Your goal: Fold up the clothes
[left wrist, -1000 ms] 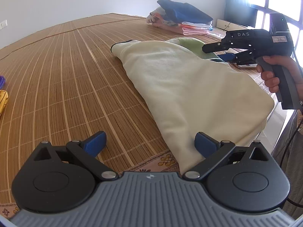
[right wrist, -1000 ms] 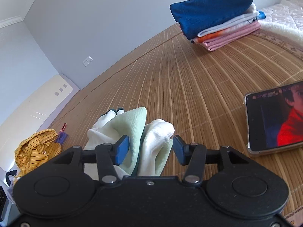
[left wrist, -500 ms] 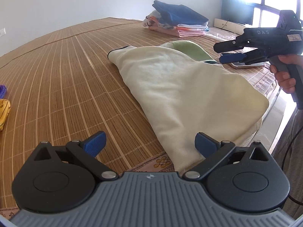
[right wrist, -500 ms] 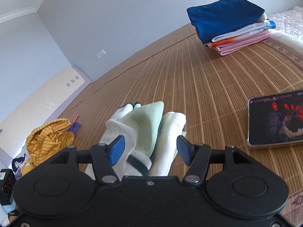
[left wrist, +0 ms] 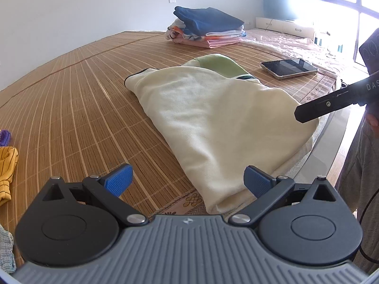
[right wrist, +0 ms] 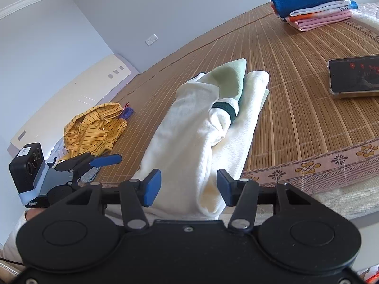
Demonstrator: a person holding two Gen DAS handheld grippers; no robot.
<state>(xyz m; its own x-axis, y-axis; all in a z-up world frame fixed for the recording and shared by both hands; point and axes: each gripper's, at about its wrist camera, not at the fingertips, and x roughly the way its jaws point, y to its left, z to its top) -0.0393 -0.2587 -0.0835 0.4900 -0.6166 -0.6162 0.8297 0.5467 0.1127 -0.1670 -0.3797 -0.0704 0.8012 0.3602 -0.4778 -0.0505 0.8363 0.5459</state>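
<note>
Right tool (right wrist: pixel 187 187) open, cream garment's (right wrist: pixel 203 127) hem seemingly hidden

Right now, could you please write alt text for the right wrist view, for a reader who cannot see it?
A cream garment with a dark-banded cuff lies lengthwise on a bamboo mat, beyond the open right claw. A yellow striped top lies left, a tablet right, folded clothes far behind.
</note>
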